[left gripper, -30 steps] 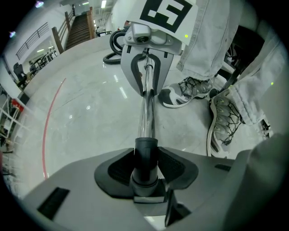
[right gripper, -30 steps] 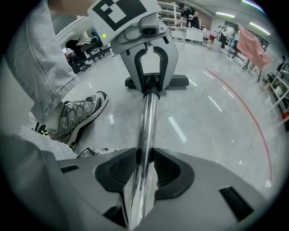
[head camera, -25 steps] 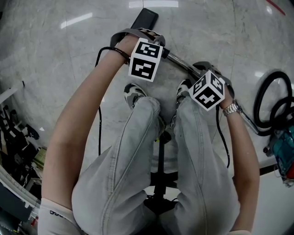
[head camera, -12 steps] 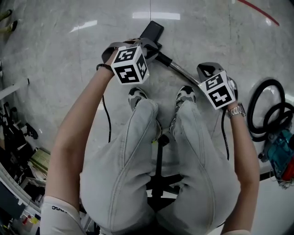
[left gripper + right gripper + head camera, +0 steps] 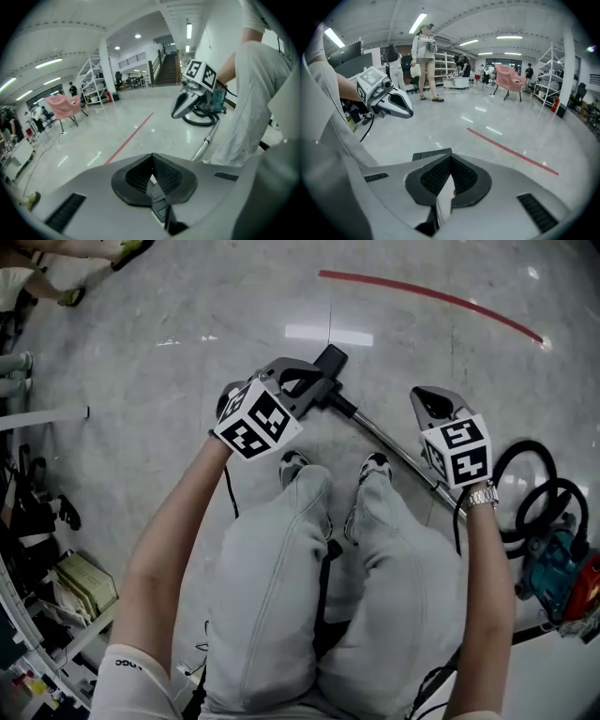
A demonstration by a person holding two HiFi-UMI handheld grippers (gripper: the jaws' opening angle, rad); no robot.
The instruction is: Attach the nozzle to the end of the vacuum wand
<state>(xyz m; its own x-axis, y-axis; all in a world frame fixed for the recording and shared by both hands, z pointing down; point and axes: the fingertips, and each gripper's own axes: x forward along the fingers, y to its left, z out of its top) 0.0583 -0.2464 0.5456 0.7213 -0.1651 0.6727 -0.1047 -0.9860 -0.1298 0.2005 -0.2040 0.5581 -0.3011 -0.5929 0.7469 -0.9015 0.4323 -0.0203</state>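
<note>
Left tongs [image 5: 152, 161]: just drawn shut, pad against pad, nothing between; hung above the nozzle end, at 11 o'clock from the shoes [image 5: 295, 465].
Right tongs [image 5: 449, 161]: also just drawn shut and empty; hung over the wand's middle at 2 o'clock.
Nozzle [image 5: 330, 360]: lay on the floor [image 5: 169, 381] at 12 o'clock, in line with the wand and apparently joined to it; joint partly hidden by the left tongs.
Wand [image 5: 394, 448]: lay on the floor, slanting from 12 o'clock towards the hose [image 5: 525, 474] and vacuum cleaner [image 5: 553, 563] at 4 o'clock.
Stage: probably finished, both pieces let go.
Risk: could have dropped off at the first lift, if only pushed on and not clicked home.
Cause: seating unproven from above; no latch visible.
Second risk: could have been knocked askew by closed tongs lowered again, or dragged by the coiled hose.
</note>
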